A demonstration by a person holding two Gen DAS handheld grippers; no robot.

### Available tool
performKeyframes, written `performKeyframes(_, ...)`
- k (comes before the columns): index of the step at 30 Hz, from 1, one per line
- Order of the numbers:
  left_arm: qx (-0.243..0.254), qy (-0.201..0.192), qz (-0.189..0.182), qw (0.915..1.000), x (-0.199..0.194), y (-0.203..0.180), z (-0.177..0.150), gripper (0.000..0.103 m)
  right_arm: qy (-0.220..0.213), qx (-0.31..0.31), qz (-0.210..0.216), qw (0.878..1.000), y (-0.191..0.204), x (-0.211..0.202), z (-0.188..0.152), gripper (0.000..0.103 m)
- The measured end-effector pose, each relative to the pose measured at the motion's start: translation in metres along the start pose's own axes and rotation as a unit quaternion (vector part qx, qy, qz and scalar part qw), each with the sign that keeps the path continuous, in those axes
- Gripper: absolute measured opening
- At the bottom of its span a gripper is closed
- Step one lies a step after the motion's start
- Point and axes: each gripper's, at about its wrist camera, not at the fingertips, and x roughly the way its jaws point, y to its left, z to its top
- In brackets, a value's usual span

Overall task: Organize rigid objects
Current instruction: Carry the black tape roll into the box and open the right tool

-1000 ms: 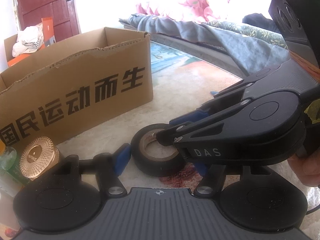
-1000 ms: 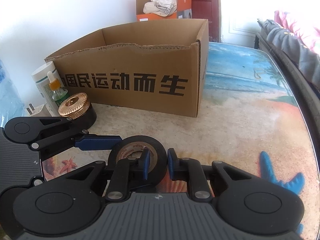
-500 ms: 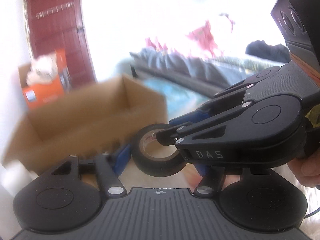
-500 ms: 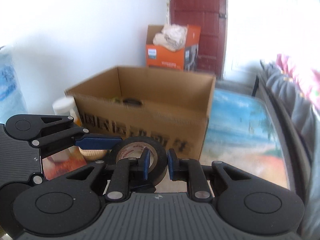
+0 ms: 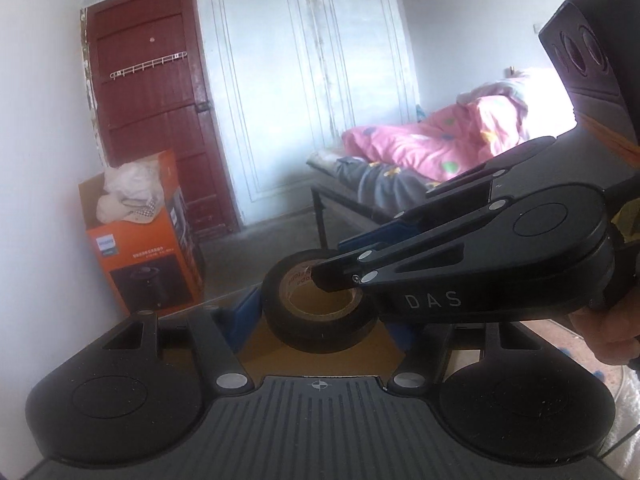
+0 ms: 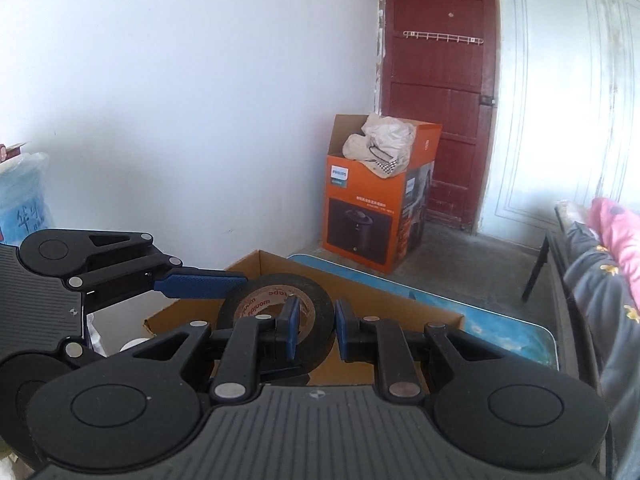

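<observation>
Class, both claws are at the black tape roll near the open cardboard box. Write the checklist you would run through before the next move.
1. Right claw pinches the tape roll wall, one finger inside the hole: ok.
2. Left claw pads press the roll's outer sides: cannot tell, one pad is hidden.
3. Roll off the table: ok.
4. Cardboard box open on top: ok.
5. Roll fully over the box opening: cannot tell.

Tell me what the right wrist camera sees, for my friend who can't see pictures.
Two grippers hold a roll of black tape over an open cardboard box: the right gripper pinches its wall, the left gripper's blue finger presses its side.
</observation>
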Motion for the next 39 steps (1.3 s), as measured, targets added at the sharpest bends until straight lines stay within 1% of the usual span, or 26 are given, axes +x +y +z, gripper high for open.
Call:
performKeyframes(4,-0.010,0.037,-0.001,0.9993,0.028,0.021,0.004,0.066,0.031,0.004,0.014,0.999,-0.008,0.040,0.015,0.021)
performKeyframes(6,-0.025,0.066,-0.009,0.9974,0.047,0.031,0.003,0.066,0.053,0.009,0.018,0.998,-0.012,0.062,0.017,0.021)
performKeyframes(8,-0.040,0.099,-0.019,0.9941,0.070,0.042,0.000,0.066,0.083,0.028,0.028,0.996,-0.021,0.088,0.017,0.021)
performKeyframes(12,-0.081,0.163,-0.038,0.9825,0.108,0.063,-0.008,0.066,0.142,0.070,0.048,0.986,-0.041,0.141,0.012,0.020)
performKeyframes(17,-0.114,0.225,-0.052,0.9663,0.150,0.083,-0.014,0.066,0.191,0.110,0.065,0.973,-0.063,0.193,0.004,0.020)
performKeyframes(20,-0.126,0.254,-0.057,0.9572,0.170,0.094,-0.017,0.066,0.215,0.125,0.072,0.966,-0.073,0.217,0.000,0.020)
performKeyframes(23,-0.131,0.273,-0.057,0.9513,0.184,0.099,-0.020,0.066,0.233,0.132,0.078,0.960,-0.082,0.240,-0.006,0.020)
performKeyframes(28,-0.143,0.296,-0.057,0.9427,0.203,0.105,-0.025,0.066,0.259,0.140,0.081,0.952,-0.087,0.260,-0.014,0.021)
performKeyframes(31,-0.133,0.310,-0.052,0.9400,0.210,0.106,-0.028,0.066,0.266,0.122,0.076,0.953,-0.081,0.265,-0.014,0.021)
performKeyframes(33,-0.129,0.324,-0.048,0.9362,0.214,0.107,-0.030,0.066,0.272,0.111,0.071,0.953,-0.076,0.271,-0.016,0.021)
performKeyframes(35,-0.129,0.331,-0.045,0.9338,0.216,0.106,-0.031,0.068,0.276,0.109,0.070,0.952,-0.074,0.274,-0.018,0.022)
performKeyframes(37,-0.128,0.333,-0.040,0.9334,0.214,0.106,-0.031,0.072,0.279,0.108,0.065,0.952,-0.072,0.276,-0.019,0.022)
performKeyframes(39,-0.129,0.331,-0.038,0.9338,0.212,0.106,-0.031,0.074,0.278,0.103,0.063,0.953,-0.069,0.276,-0.017,0.022)
